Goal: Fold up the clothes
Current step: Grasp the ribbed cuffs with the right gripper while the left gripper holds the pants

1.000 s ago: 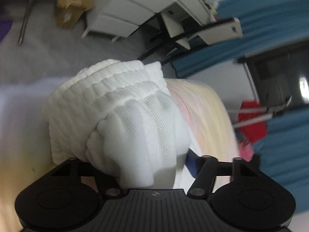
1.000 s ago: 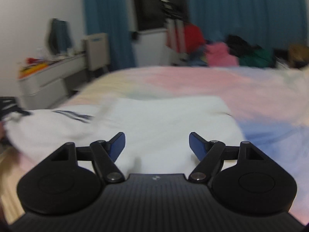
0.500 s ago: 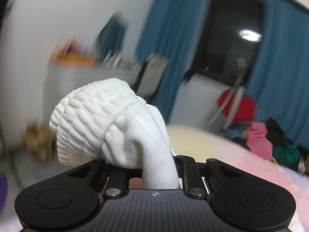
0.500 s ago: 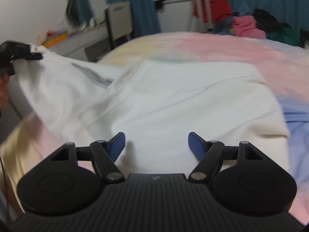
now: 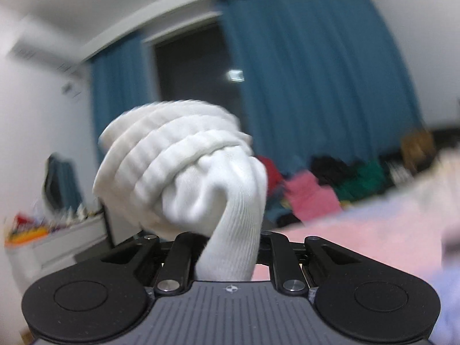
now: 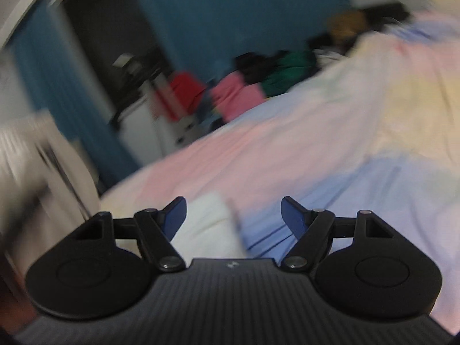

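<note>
slippage is the risk: the left gripper [image 5: 228, 254] pinches only the bunched ribbed cuff [image 5: 184, 169] of a white garment, held raised above the pastel bed [image 6: 316, 155]. the right gripper [image 6: 233, 215] hangs spread and empty, so a fast swing could tug the knit free.

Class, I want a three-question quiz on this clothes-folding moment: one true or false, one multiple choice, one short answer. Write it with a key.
1. True or false: the left gripper is shut on the white ribbed garment.
2. Multiple choice: the right gripper is A) shut on a red shirt, B) open and holding nothing, C) out of view.
3. Short answer: what colours show on the bedspread ahead of the right gripper?

Key: 1 true. 2 B. 3 pastel pink, blue and yellow.
</note>
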The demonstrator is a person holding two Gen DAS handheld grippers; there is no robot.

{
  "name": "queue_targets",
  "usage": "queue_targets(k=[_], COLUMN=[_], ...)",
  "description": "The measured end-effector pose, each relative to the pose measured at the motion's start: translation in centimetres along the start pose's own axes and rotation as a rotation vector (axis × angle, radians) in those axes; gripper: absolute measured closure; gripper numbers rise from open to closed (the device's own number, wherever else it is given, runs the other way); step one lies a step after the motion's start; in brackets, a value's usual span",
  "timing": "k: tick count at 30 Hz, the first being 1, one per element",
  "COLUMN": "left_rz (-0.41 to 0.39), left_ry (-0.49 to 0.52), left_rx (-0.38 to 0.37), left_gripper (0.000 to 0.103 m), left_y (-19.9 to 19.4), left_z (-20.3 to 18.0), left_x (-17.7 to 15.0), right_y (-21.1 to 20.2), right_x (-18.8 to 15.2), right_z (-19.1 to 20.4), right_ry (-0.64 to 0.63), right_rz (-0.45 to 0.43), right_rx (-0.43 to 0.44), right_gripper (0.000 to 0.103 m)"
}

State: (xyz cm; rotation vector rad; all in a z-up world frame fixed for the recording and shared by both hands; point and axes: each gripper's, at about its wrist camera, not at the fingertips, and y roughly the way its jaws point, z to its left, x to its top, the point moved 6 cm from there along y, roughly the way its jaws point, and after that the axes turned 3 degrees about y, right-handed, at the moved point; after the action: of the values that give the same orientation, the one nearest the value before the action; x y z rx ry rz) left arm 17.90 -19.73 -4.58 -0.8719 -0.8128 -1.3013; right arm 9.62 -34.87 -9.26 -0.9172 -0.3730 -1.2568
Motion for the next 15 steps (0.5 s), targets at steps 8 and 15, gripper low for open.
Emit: queue_targets(k=[8, 15], left_rz=[0.125, 0.221], left_ry=[0.333, 0.365], left_rx=[-0.189, -0.378], left_gripper=[0.079, 0.032], left_y=[1.0, 0.2], left_z=[-10.4, -7.5], left_x=[-6.5, -6.0], right_y=[2.2, 4.1], right_x=[-0.1, -2.2], right_z=[-5.3, -2.2], right_ry=[0.304, 0.243], right_rz=[0.057, 0.177], right_rx=[0.088, 0.203], right_gripper=[0.027, 0.027])
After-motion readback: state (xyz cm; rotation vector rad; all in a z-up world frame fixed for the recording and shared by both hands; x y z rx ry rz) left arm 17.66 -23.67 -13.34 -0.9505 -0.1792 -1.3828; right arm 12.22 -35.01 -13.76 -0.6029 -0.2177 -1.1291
